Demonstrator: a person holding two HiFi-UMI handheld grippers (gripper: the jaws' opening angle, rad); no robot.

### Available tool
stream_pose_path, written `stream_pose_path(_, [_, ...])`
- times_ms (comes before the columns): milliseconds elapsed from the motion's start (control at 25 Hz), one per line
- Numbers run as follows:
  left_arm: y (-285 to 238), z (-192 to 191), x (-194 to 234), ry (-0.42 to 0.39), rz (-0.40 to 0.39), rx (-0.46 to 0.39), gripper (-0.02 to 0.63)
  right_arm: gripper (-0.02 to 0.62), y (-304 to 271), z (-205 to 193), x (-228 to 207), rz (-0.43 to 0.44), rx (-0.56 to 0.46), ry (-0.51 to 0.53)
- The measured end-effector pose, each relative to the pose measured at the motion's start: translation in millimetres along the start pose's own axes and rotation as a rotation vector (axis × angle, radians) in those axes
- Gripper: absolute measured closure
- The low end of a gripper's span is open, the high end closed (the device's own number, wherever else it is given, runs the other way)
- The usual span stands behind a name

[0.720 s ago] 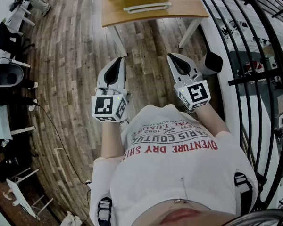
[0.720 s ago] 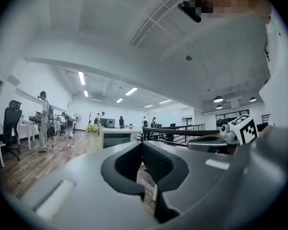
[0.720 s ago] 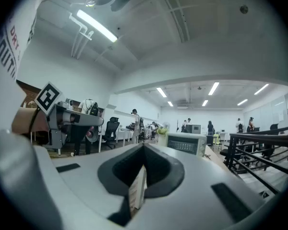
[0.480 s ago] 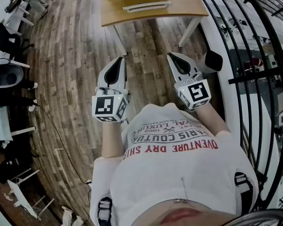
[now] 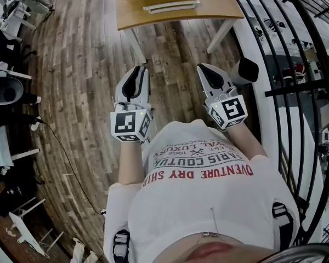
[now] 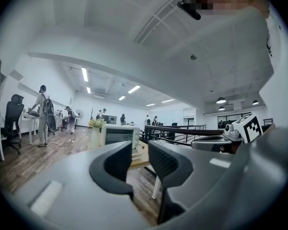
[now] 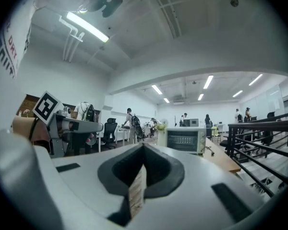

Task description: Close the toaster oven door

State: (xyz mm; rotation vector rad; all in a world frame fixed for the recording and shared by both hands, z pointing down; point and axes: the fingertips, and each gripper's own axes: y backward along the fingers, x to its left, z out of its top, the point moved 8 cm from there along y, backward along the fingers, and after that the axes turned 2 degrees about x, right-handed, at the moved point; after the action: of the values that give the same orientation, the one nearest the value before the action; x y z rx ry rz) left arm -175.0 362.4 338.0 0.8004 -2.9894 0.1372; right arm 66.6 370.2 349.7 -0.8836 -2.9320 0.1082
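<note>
Toaster oven (image 7: 185, 140) well ahead on table (image 5: 208, 4): approach stage. Left gripper (image 5: 135, 73) slightly spread, right gripper (image 5: 204, 71) pressed together, both empty. Next: walk closer, bring a gripper to it.

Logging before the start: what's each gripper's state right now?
Grey left gripper: open, nothing between its jaws.
Grey right gripper: shut, empty.
</note>
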Motion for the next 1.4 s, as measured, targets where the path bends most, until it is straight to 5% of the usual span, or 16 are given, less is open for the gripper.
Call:
stream_pose_path(80, [-4.0,-6.1,2.6,0.002,-0.007,0.020,0.446,0.591,-2.5,-3.9,0.0,-0.006,0.018,-0.004])
stream_pose_path(480, [-20.9,-27.1,14.3,0.020,0.006,0.084,0.446,0.591,-21.3,-21.9,-16.4,-0.012,0.088,-0.014])
stream_pose_path(760, [-55.6,-29.7,43.2,0.025,0.108,0.111,0.446,0.591,-79.3,-32.2,-52.6,0.063,0.108,-0.027])
stream_pose_path(1400, [-250.9,-11.5,71.4,0.083,0.277,0.138,0.446,0.591,-229.6,-23.6,-240.5,0.208,0.130,-0.046])
